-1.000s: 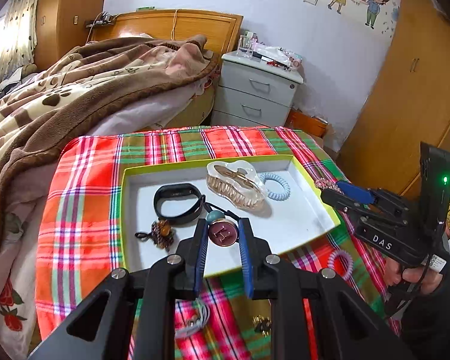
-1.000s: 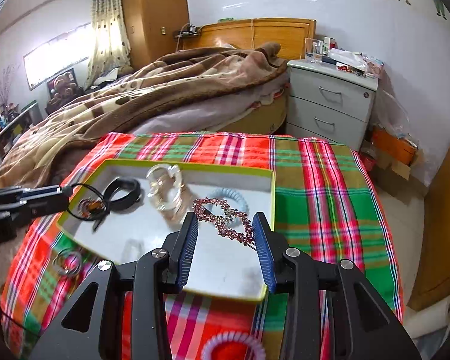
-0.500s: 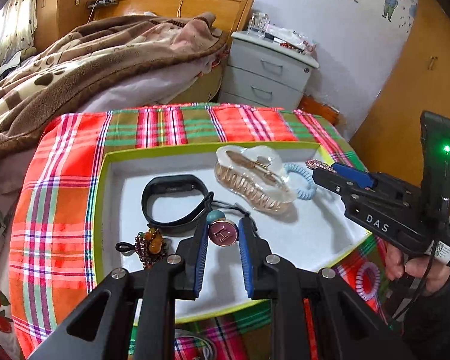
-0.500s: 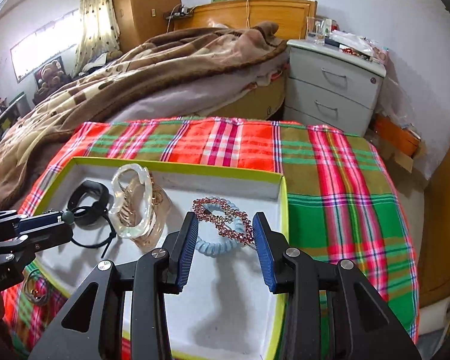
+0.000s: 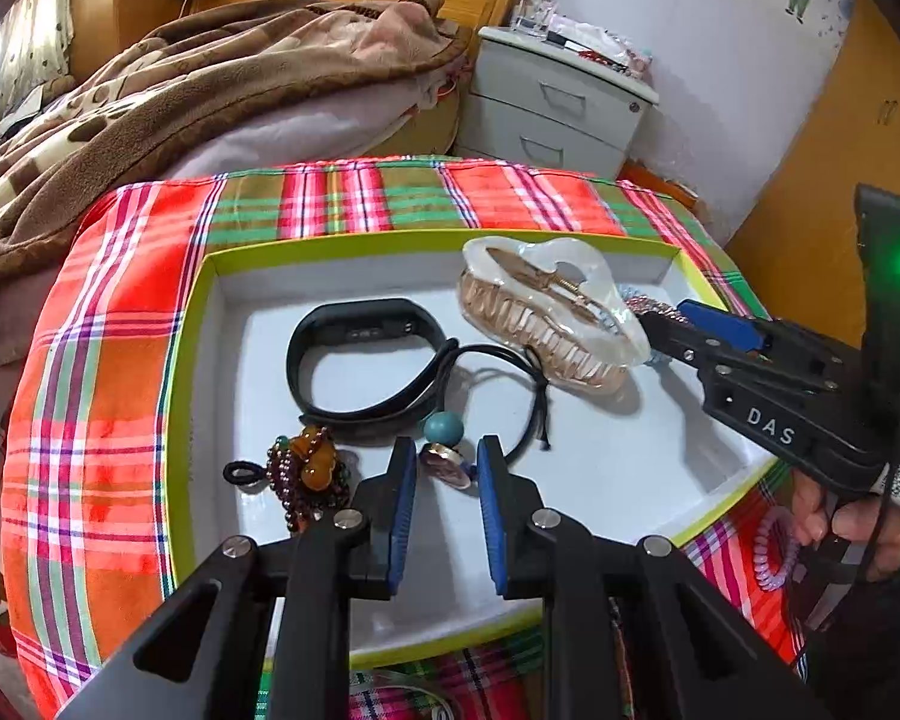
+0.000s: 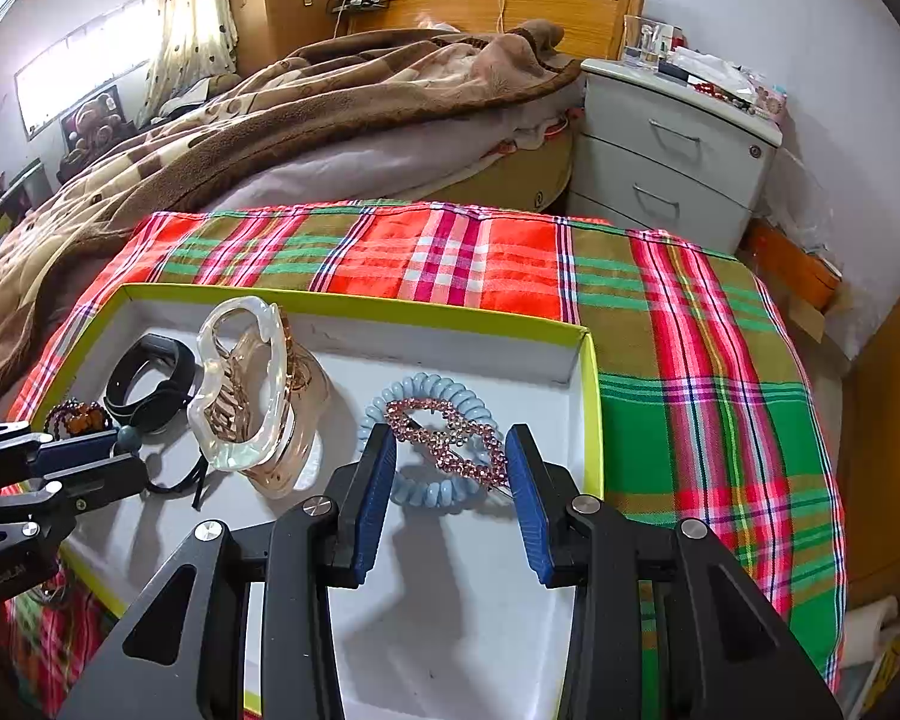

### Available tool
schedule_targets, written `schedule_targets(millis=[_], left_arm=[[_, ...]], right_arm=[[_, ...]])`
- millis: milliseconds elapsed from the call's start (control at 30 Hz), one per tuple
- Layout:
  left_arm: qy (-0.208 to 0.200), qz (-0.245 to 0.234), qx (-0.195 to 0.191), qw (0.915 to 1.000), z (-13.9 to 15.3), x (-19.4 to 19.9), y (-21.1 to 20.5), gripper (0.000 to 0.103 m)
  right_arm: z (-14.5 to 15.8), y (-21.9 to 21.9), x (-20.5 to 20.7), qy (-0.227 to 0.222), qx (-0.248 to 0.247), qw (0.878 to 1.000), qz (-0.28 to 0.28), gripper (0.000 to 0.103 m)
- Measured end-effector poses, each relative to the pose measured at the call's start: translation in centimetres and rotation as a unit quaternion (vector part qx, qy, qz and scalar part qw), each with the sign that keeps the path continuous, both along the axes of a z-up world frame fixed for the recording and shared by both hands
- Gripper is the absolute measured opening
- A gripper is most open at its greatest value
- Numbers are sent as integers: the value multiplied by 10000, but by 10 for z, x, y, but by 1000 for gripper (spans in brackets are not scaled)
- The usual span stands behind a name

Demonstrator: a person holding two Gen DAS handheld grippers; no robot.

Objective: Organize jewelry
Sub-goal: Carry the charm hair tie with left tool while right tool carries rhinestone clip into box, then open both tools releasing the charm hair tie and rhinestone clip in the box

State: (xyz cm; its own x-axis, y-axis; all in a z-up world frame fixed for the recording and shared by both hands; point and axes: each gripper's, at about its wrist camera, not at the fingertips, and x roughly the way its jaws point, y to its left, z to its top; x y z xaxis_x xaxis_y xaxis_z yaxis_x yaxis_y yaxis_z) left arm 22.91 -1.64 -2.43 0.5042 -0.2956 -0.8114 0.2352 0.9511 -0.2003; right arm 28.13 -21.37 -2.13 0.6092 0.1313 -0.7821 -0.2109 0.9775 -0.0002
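Jewelry goes in the tray (image 5: 198, 360): my left gripper (image 5: 447, 468) pinches the pendant (image 5: 444, 463) low near its front edge, my right gripper (image 6: 450, 462) clamps the rhinestone clip (image 6: 450, 441) over the coil tie (image 6: 432, 492) by the right edge, both poised to release.

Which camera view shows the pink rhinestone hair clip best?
The right wrist view: the pink rhinestone hair clip shows whole between the right gripper pads. The left wrist view shows only its tip behind the claw clip.

White letters "DAS" stand on the right tool (image 5: 660, 324).
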Motion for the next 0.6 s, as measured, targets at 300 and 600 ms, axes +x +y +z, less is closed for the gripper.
schedule_targets(millis=[300,600], left_arm=[[-15,-19,39,10000,0,-1,-2,39],[-85,-27,18,10000,7,-5,-1,45]], right_arm=[[0,1,0,7,19,10000,-4,39],[5,1,-4,-98,143,9998,-31,42]])
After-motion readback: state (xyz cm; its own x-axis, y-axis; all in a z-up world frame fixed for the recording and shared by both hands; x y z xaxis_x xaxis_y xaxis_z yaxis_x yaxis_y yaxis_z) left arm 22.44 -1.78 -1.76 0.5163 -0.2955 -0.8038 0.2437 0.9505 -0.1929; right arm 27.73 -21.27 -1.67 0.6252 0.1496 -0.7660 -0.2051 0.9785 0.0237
